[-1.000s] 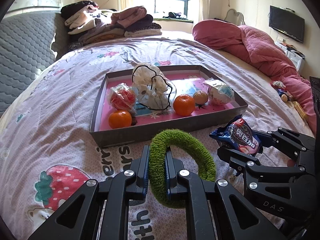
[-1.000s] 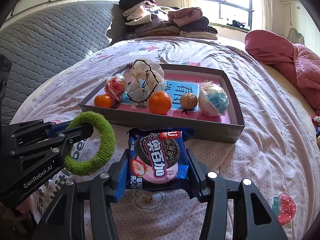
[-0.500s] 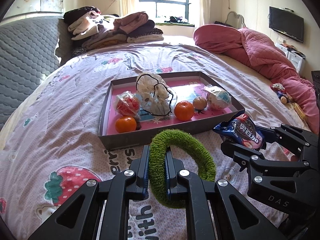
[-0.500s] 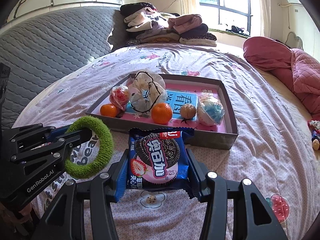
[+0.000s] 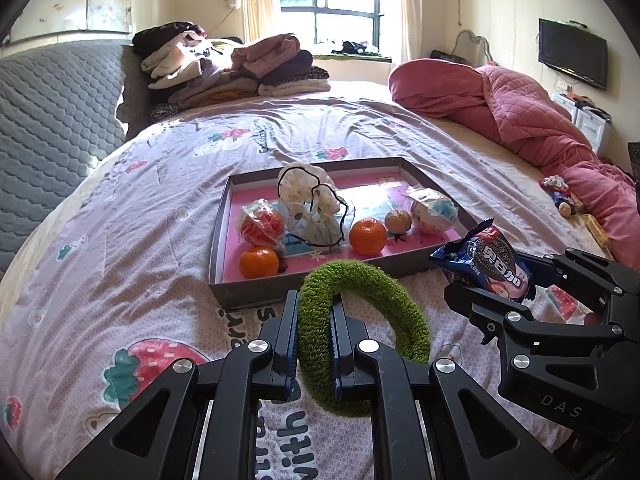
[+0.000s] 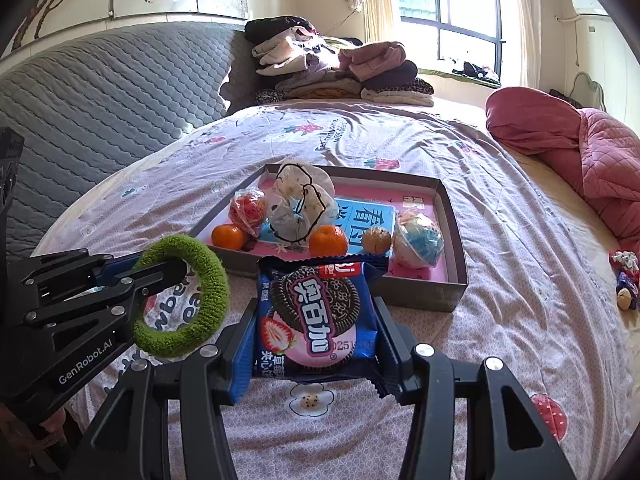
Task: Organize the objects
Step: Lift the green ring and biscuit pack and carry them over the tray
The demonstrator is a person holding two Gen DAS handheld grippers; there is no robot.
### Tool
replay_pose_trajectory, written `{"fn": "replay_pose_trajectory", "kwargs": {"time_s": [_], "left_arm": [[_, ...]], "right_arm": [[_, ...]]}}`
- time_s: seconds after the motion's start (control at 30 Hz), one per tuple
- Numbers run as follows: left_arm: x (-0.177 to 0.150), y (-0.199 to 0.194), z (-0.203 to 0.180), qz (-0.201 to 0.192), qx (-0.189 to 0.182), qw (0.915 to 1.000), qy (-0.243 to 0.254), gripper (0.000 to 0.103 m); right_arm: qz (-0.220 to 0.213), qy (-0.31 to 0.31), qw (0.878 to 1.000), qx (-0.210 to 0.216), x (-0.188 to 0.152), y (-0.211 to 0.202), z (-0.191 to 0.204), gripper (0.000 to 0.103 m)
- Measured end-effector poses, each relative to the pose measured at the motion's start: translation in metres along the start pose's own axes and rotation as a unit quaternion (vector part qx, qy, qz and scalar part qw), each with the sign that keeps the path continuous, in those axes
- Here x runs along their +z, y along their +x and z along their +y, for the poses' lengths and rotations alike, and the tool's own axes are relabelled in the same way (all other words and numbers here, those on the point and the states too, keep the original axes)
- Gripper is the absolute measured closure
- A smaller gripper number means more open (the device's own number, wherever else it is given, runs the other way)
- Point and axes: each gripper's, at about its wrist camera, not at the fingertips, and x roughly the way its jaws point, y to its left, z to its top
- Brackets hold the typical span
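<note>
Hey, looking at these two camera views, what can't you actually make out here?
- Tray floor, both views: partly covered by the white bag and fruit.
- Cookie pack back, right view: faces away; its sides are behind the right gripper fingers.
- Green ring, left view: a stretch sits hidden in the left gripper.
- Small toys, right view: too small to identify.

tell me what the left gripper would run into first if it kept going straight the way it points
Probably the near wall of the grey tray, straight ahead of the left gripper and its green ring; depth is hard to judge, so it may meet the bedspread first.
</note>
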Motion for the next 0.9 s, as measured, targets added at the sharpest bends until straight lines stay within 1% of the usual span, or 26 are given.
{"fn": "replay_pose_trajectory", "kwargs": {"time_s": [0.47,0.73,0.9], "left_arm": [[0.024,-0.001,0.0,-0.015,0.009,0.9998,0.005,0.091],[0.041,0.01,0.002,-0.018,0.013,0.9998,0.003,0.091],[0.054,0.022,0.008,-0.017,0.012,0.9997,-0.009,0.091]], "right_arm": [[-0.026,-0.009,1.0,-0.006,0.027,-0.009,-0.001,0.051],[-0.036,-0.004,0.999,-0.011,0.043,-0.008,-0.014,0.051],[-0.045,0.0,0.999,-0.016,0.059,-0.005,-0.024,0.051]]}}
